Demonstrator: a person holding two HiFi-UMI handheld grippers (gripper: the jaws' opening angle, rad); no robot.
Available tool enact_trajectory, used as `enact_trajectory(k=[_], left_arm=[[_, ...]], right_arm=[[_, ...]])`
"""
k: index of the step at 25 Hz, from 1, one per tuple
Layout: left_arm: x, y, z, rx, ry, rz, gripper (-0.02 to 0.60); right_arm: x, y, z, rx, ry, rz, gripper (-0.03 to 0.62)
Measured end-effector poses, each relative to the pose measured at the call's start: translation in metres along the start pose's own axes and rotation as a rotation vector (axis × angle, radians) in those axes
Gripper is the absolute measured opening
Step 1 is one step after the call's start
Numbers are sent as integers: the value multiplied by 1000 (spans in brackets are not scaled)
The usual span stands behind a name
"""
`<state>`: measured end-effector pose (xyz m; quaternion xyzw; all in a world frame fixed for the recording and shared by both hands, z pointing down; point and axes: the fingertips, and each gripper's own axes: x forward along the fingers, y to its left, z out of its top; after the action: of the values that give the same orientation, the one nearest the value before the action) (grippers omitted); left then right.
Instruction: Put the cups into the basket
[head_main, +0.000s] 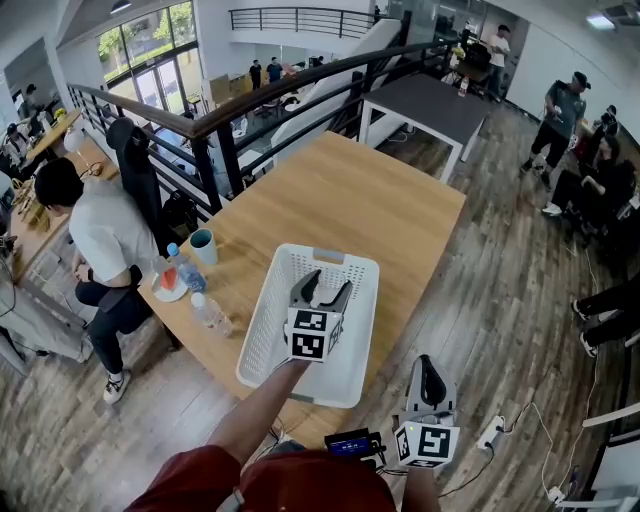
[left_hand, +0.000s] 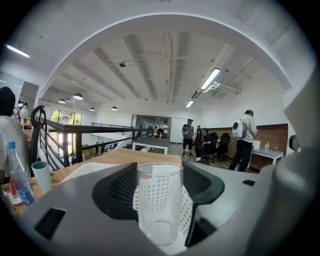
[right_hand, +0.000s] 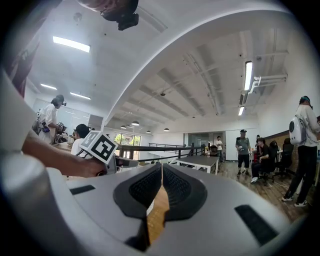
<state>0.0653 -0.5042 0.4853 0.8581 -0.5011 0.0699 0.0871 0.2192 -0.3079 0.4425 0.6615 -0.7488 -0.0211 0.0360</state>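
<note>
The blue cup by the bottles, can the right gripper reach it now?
Probably not directly. The right gripper is shut, on the other side, and the basket and left gripper sit between it and the blue cup.

The left gripper (head_main: 325, 288) hovers over a white perforated plastic basket (head_main: 262, 338) on the light wooden surface (head_main: 350, 200); the right gripper (head_main: 429, 368) hangs beyond its edge.

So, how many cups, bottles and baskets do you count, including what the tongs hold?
Cups: 2 (clear cup in the left tongs, blue cup)
Bottles: 2 (upright bottle, lying bottle)
Baskets: 1 (basket)
Total: 5
</note>
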Motion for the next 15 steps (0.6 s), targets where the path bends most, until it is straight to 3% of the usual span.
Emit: enact_trajectory(k=[15], left_arm=[[25,17,-59,-13,192,45,281]], right_arm=[[4,1,-6,14,11,4,12]])
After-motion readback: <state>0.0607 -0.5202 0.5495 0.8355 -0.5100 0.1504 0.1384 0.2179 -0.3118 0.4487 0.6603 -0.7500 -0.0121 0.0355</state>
